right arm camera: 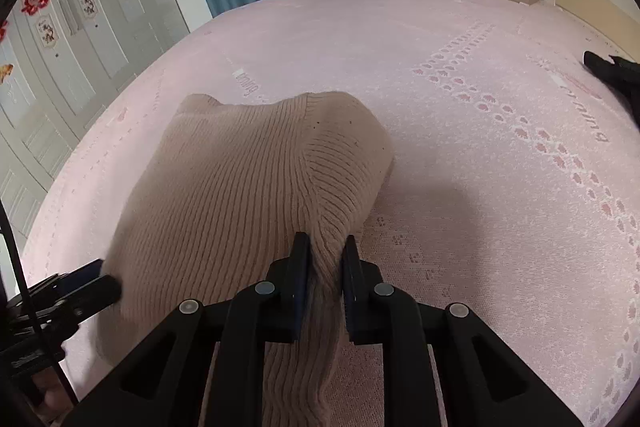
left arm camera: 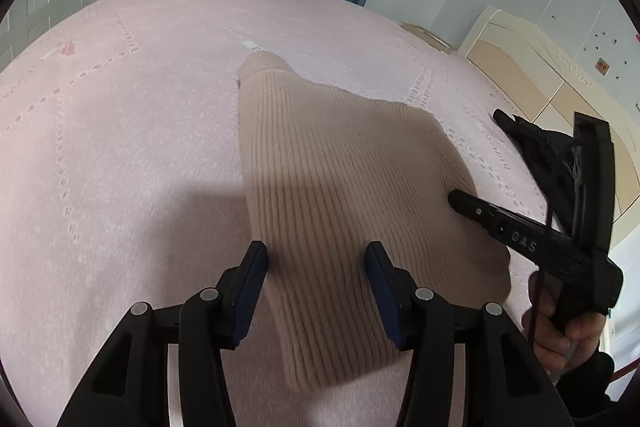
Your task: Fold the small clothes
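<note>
The beige knit garment looked soft and floppy — best pinched at an edge. The right gripper clamped a bunched fold; the left gripper fingers stood apart.

Beige ribbed knit lay on pink bedspread. Left gripper jaws stood apart w/ knit between, pads not pressing. Right gripper tip touched knit's right edge.

your beige ribbed knit garment lies partly folded on the pink bedspread, near you, its near right edge bunched and lifted, narrow end pointing far.
</note>
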A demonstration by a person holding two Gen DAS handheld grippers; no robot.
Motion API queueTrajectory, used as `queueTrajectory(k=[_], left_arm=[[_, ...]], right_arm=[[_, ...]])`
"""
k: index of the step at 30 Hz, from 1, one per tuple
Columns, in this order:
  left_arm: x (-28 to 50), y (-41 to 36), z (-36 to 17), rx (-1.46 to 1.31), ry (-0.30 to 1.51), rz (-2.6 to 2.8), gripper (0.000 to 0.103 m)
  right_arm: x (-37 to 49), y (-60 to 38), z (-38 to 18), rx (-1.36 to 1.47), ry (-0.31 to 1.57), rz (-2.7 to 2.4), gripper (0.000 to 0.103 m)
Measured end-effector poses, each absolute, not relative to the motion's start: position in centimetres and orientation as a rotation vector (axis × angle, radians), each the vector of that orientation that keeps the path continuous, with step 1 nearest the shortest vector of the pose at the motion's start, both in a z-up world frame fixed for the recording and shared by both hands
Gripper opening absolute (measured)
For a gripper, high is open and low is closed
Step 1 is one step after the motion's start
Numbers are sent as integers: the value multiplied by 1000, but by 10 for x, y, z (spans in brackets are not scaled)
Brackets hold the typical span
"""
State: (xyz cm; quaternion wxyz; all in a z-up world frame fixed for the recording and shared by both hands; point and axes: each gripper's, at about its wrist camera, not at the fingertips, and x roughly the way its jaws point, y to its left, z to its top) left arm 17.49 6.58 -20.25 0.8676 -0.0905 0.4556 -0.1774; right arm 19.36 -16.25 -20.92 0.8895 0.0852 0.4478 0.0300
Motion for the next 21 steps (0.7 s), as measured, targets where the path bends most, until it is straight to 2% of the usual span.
queueTrajectory(k=[6, 8, 11, 13, 18, 21], left_arm=[[175, 62, -221, -182, 1014, -362, 54], [181, 64, -223, -200, 1032, -362, 52], [178, 72, -208, -230, 971, -381, 52], [181, 73, -198, -195, 932, -353, 52], [219, 66, -201, -169, 956, -294, 51], [228, 56, -213, -114, 960, -286, 54]], right_arm=[[193, -163, -211, 214, 919, 52, 15], [195, -165, -210, 224, 922, 64, 15], [193, -174, -203, 262, 921, 94, 18], [191, -176, -198, 269, 905, 96, 26], [195, -171, -201, 253, 898, 92, 26], [197, -169, -211, 219, 906, 72, 26]])
